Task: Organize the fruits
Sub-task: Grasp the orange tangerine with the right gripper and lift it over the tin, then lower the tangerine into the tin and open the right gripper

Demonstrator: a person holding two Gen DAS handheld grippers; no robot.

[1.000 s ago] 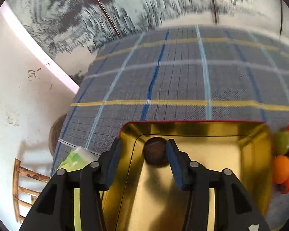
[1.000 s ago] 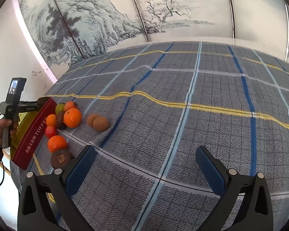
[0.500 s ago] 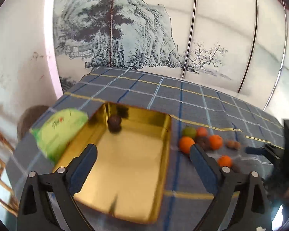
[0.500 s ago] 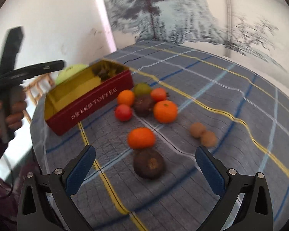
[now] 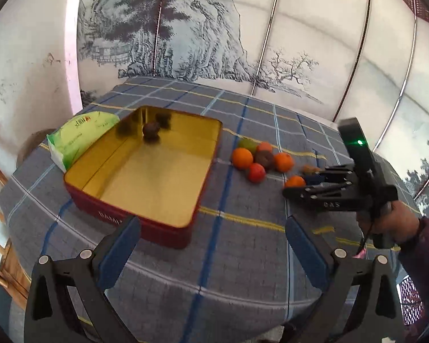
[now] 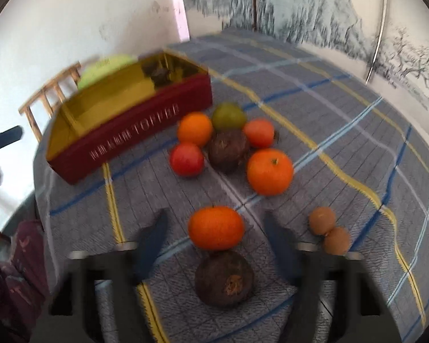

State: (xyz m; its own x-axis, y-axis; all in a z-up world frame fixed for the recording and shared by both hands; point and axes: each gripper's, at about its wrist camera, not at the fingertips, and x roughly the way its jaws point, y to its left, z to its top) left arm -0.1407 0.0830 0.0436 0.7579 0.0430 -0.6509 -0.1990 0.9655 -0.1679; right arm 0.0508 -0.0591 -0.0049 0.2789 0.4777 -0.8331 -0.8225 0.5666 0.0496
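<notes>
I have released one dark fruit [image 5: 151,130] into the far end of the tin [image 5: 157,230] and withdrawn the left tool [image 5: 213,245], now wide and empty. My right tool [image 6: 214,235], wide, has closed in around the nearest orange [image 6: 216,227] and dark fruit on the surface [image 6: 343,108]; that pick comes next.

"TOFFEE" in pale letters on the red tin's [image 6: 134,131] side (blurred), "DAS" on the right gripper's [image 5: 308,177] black body

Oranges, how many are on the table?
3: one orange between the right tongs, one further right, one by the tin. The reddish-orange fruit looks different.
</notes>
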